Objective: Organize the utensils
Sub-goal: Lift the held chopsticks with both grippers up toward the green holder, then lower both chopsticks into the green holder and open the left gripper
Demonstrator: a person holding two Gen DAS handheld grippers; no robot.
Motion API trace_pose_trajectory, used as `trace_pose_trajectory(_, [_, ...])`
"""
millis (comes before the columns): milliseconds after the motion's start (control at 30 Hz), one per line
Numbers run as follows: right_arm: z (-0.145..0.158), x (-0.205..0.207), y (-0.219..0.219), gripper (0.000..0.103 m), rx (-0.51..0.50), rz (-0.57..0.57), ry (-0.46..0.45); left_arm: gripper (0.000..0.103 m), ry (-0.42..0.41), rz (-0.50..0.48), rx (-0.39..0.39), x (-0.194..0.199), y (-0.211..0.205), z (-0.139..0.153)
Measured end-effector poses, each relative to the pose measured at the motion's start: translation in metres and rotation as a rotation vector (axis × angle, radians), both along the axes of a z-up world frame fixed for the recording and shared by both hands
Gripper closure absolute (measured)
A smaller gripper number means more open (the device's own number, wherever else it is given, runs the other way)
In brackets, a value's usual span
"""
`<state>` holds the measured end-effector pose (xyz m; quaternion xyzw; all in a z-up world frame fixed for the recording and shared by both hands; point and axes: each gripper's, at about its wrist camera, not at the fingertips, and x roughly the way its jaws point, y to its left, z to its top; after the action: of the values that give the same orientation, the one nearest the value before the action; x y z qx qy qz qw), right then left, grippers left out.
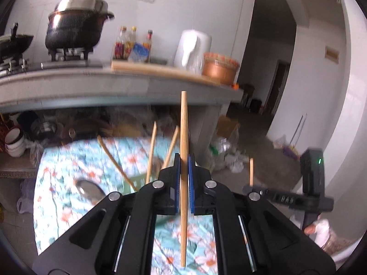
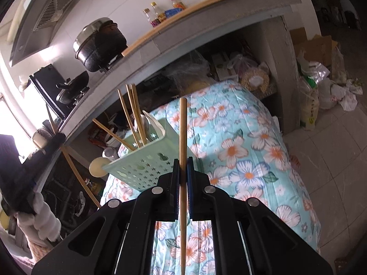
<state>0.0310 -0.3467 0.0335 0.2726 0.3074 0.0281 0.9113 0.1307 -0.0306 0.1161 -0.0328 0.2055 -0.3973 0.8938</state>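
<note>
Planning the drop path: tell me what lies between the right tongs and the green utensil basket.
Nothing but bare floral cloth shows between the right tongs, shut on a chopstick, and the basket, in the right wrist view.

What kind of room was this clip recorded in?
Most likely a home kitchen. A lidded black pot sits on a gas burner on the grey counter, sauce bottles stand by the wall, and a range hood hangs above.

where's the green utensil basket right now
In the right wrist view, the green utensil basket sits on the floral tablecloth, just left of the right tool, with several chopsticks already standing in it.
</note>
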Motion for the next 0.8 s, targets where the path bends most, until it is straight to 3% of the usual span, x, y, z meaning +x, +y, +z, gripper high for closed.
trace_pose_trajectory(200, [0.024, 0.004, -0.001, 0.097, -0.021, 0.013, -0.056, 0.097, -0.137, 0.088, -0.131, 0.009, 0.012, 0.044])
trace_pose_trajectory(400, [0.044, 0.008, 0.002, 0.097, -0.035, 0.029, -0.100, 0.097, -0.172, 0.174, -0.178, 0.040, 0.004, 0.044])
trace_pose_trajectory(800, [0.073, 0.023, 0.012, 0.097, -0.075, 0.074, -0.163, 0.097, -0.157, 0.233, -0.030, 0.085, -0.033, -0.028])
